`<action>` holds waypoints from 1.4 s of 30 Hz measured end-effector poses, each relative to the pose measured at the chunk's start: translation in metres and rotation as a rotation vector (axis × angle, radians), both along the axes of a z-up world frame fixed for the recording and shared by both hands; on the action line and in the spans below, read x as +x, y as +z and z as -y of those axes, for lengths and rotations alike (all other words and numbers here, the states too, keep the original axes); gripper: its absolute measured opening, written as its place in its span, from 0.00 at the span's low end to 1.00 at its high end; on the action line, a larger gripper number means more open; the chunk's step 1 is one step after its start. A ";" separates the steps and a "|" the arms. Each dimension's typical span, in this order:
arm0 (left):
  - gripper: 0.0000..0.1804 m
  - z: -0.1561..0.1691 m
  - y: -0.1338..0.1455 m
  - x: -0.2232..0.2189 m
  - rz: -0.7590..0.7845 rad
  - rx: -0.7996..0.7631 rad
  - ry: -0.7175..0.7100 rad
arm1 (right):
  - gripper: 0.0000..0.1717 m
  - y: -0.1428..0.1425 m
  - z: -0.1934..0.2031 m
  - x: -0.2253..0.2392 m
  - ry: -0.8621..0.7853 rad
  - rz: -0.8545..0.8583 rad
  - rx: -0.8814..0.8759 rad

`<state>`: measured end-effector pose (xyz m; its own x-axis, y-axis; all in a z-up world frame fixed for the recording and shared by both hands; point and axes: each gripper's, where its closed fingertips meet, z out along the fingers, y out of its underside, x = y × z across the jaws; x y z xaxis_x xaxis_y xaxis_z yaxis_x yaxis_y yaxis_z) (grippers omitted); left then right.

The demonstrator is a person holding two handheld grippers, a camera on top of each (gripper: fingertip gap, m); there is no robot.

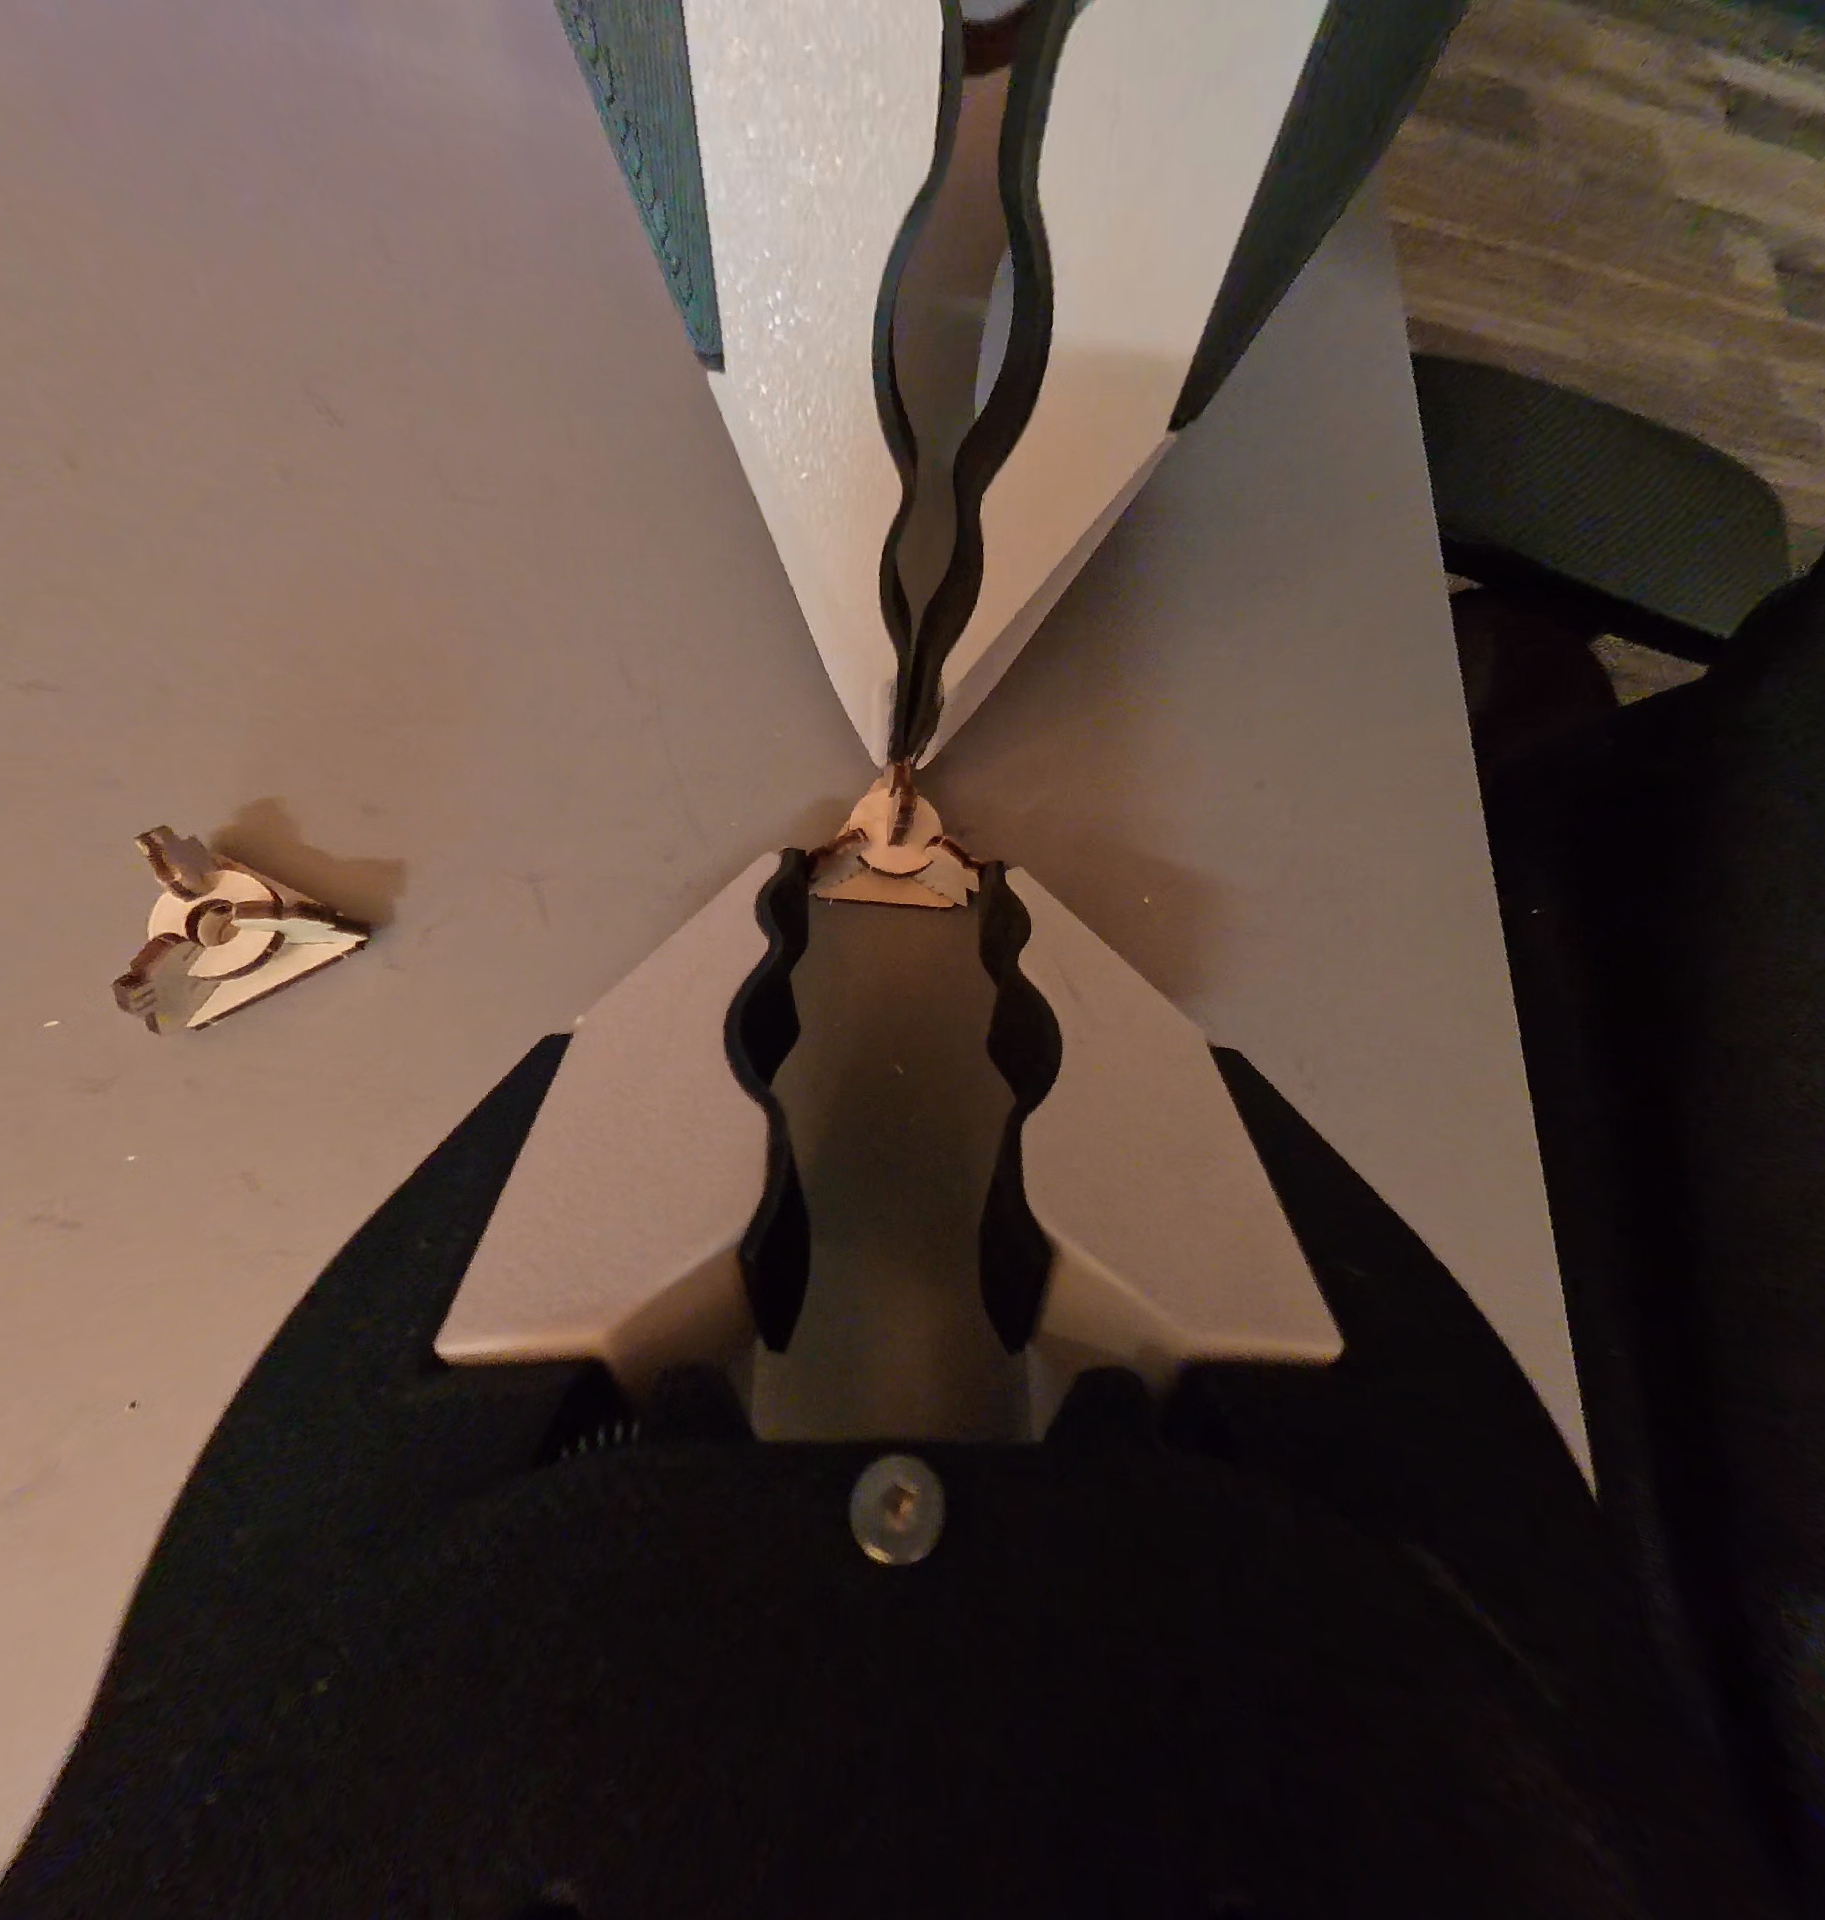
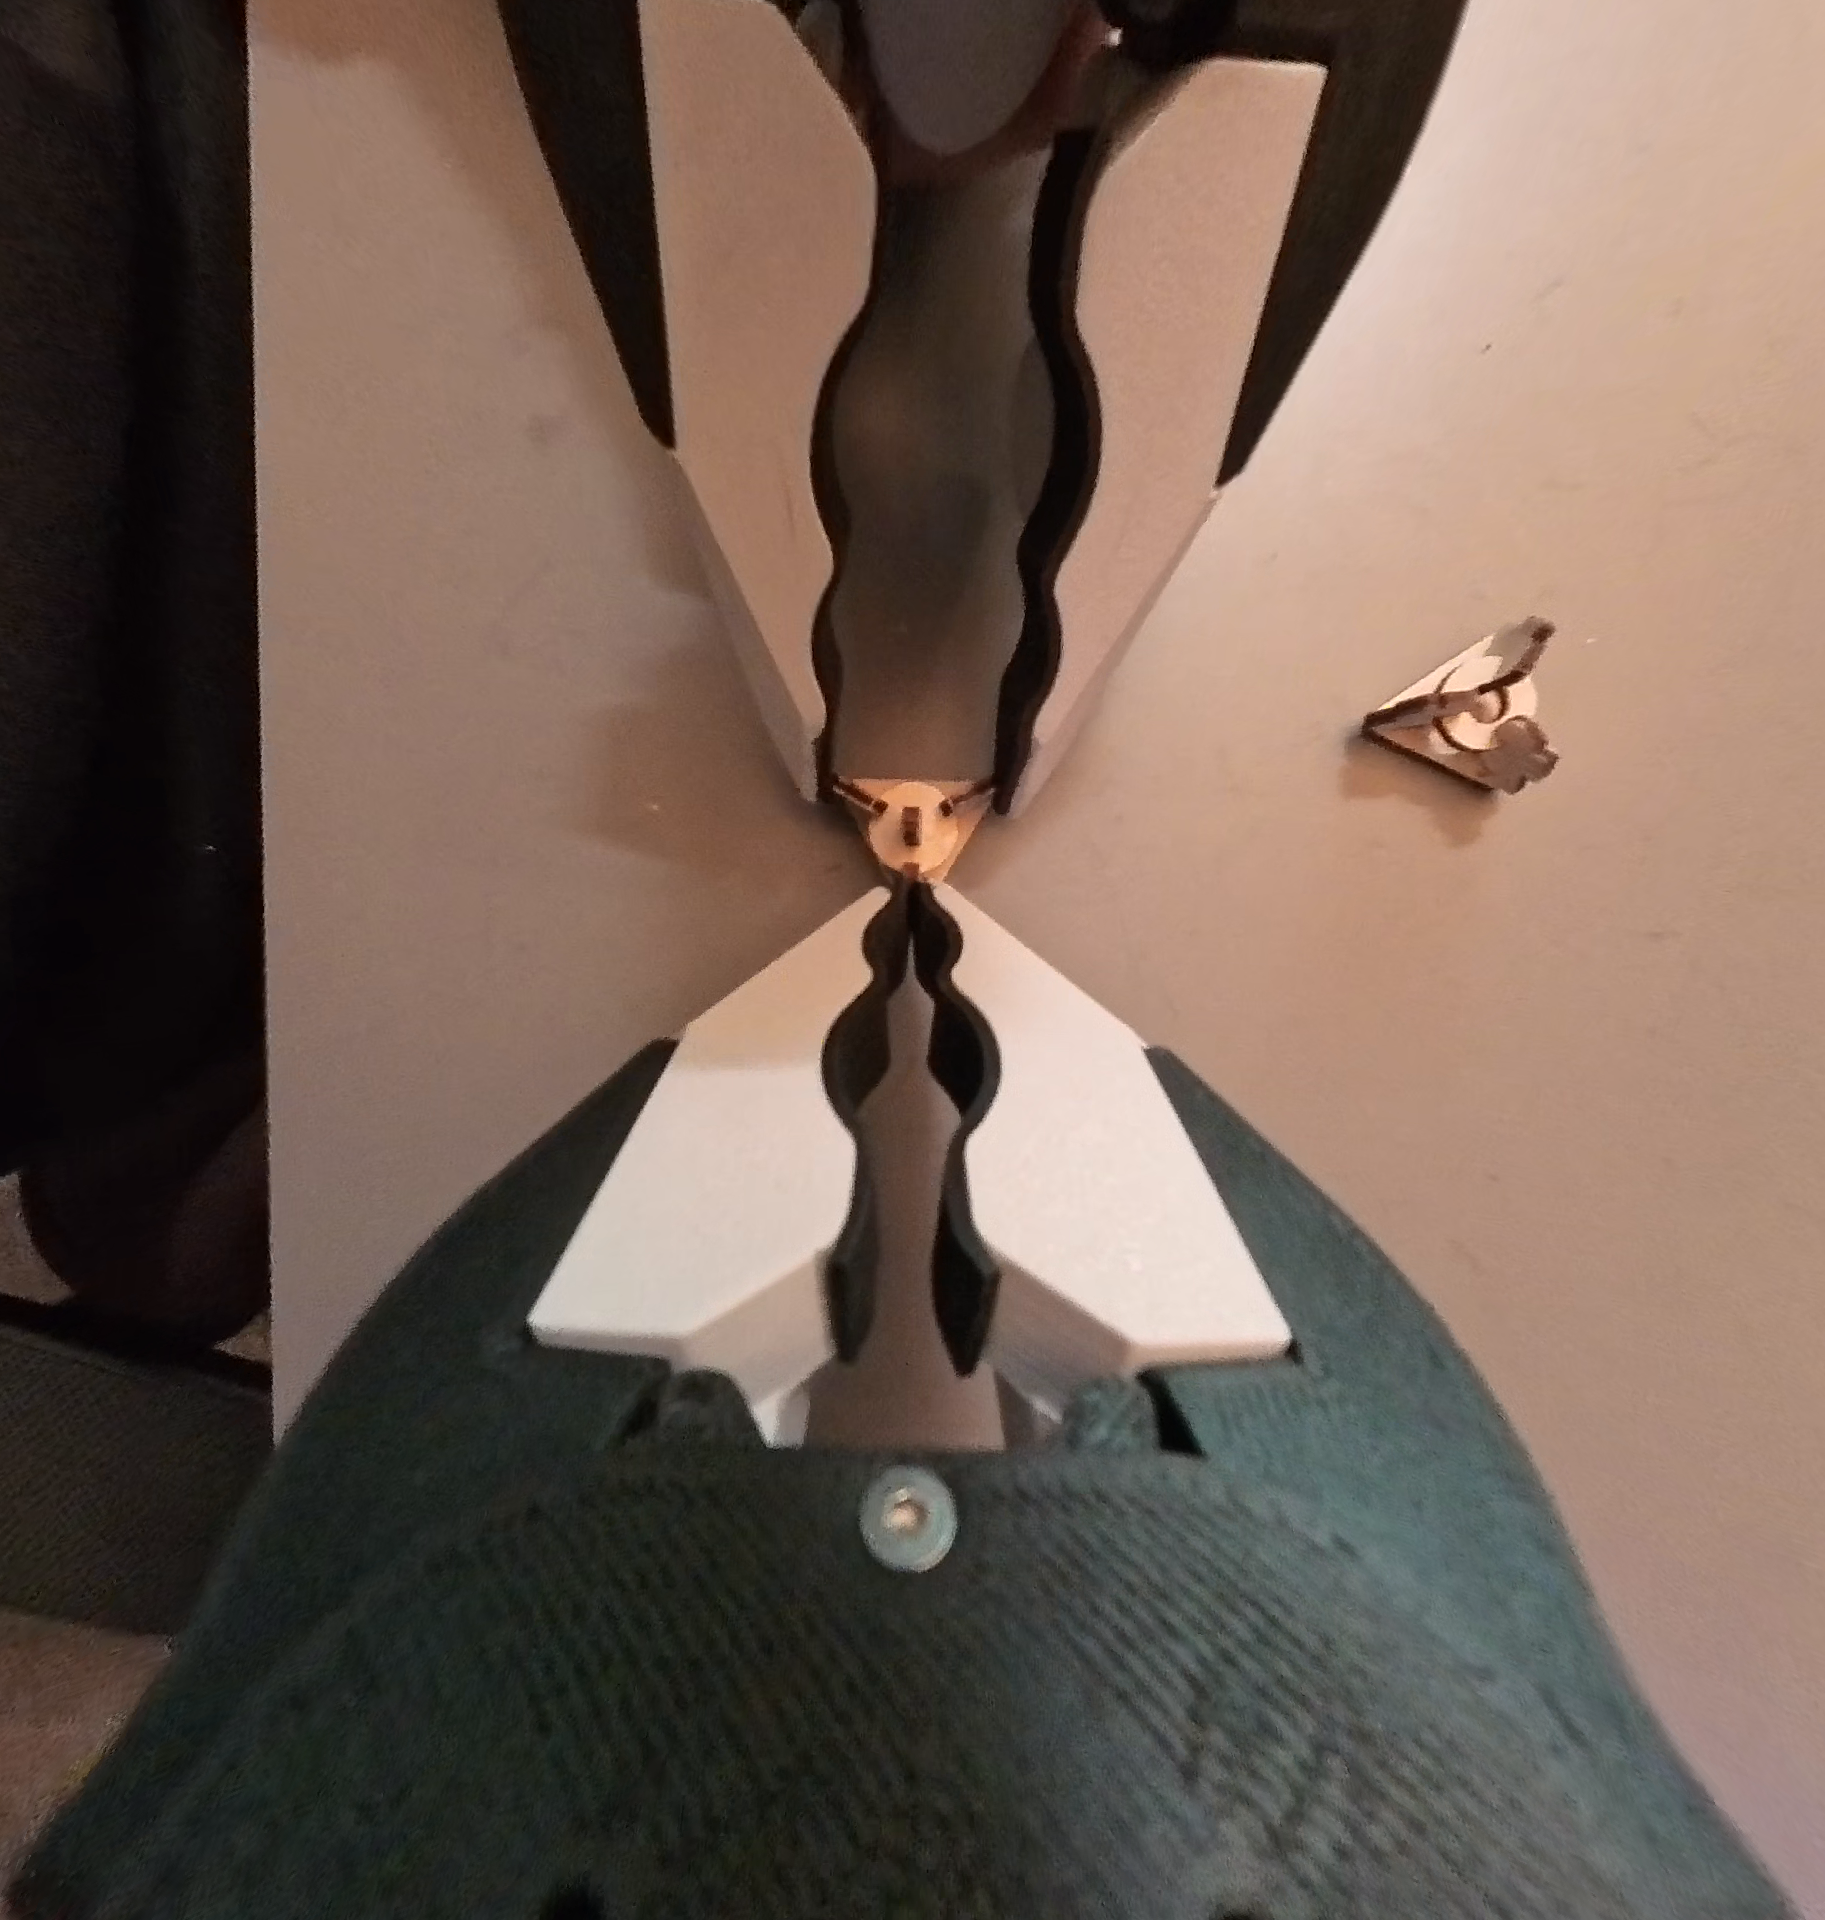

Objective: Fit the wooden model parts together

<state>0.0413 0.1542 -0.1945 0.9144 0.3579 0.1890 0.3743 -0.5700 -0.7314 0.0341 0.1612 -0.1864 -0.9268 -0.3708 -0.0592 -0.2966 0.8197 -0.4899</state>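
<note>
We see the left gripper [image 1: 895,873] with its two black pads pressed on the two side corners of a small wooden triangle piece [image 1: 892,868]. A round disc sits on top of the piece. The right gripper [image 2: 910,891] comes from the other side. Its pads are pressed together, and they pinch a thin wooden tab at the third corner of the same piece. The piece lies flat on the pale surface [image 1: 368,520], right between the two grippers. A second wooden triangle piece [image 1: 233,930] lies on the surface well apart, near the far side. A dark chair [image 1: 1614,520] stands beside the surface.
</note>
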 end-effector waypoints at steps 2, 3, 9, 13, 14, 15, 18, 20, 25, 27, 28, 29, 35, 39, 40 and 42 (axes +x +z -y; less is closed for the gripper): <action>0.19 0.000 0.000 0.000 0.009 0.004 0.000 | 0.00 -0.001 0.000 0.000 0.001 -0.007 0.031; 0.19 0.000 0.000 0.000 0.005 0.001 0.000 | 0.00 -0.001 0.000 0.000 -0.003 -0.003 0.041; 0.19 0.000 -0.001 0.000 -0.004 -0.003 0.001 | 0.00 -0.002 0.000 0.000 -0.028 0.013 0.062; 0.19 0.000 -0.001 0.000 -0.003 -0.002 0.000 | 0.00 -0.003 0.001 0.000 -0.051 0.018 0.043; 0.19 0.000 -0.001 0.000 0.000 -0.001 0.000 | 0.00 -0.003 0.001 0.000 -0.055 0.022 0.032; 0.19 0.000 -0.001 0.000 -0.005 -0.003 0.000 | 0.00 -0.003 0.001 0.000 -0.053 0.015 0.023; 0.19 0.000 0.000 0.000 0.010 0.004 0.000 | 0.00 -0.002 0.001 0.000 -0.056 -0.014 0.002; 0.19 0.000 0.000 0.000 0.009 0.003 0.000 | 0.00 -0.002 0.001 -0.001 -0.061 -0.025 -0.017; 0.19 0.001 0.000 0.000 0.001 0.000 0.006 | 0.00 0.002 0.001 -0.002 -0.076 -0.046 -0.090; 0.19 0.001 0.000 0.000 -0.004 -0.002 0.011 | 0.06 0.002 0.001 -0.004 -0.095 -0.050 -0.116; 0.19 0.001 0.000 0.000 -0.007 -0.004 0.013 | 0.06 0.002 0.001 -0.005 -0.099 -0.048 -0.128; 0.19 0.001 0.000 0.000 -0.007 -0.004 0.016 | 0.06 0.002 0.001 -0.004 -0.098 -0.048 -0.141; 0.19 0.001 0.000 0.000 0.023 0.010 0.016 | 0.08 0.002 0.000 -0.004 -0.049 -0.054 -0.186; 0.18 0.001 0.001 0.000 0.043 0.021 0.015 | 0.12 -0.007 -0.003 -0.002 -0.013 -0.048 -0.172; 0.18 0.001 0.001 0.000 0.052 0.026 0.014 | 0.09 -0.008 -0.002 -0.001 -0.005 -0.049 -0.185; 0.18 0.001 0.001 0.000 0.059 0.029 0.010 | 0.06 -0.006 0.002 0.002 0.003 -0.034 -0.217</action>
<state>0.0414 0.1535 -0.1934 0.8978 0.3607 0.2529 0.4228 -0.5448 -0.7242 0.0359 0.1597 -0.1922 -0.9260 -0.3738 0.0531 -0.3177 0.6954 -0.6446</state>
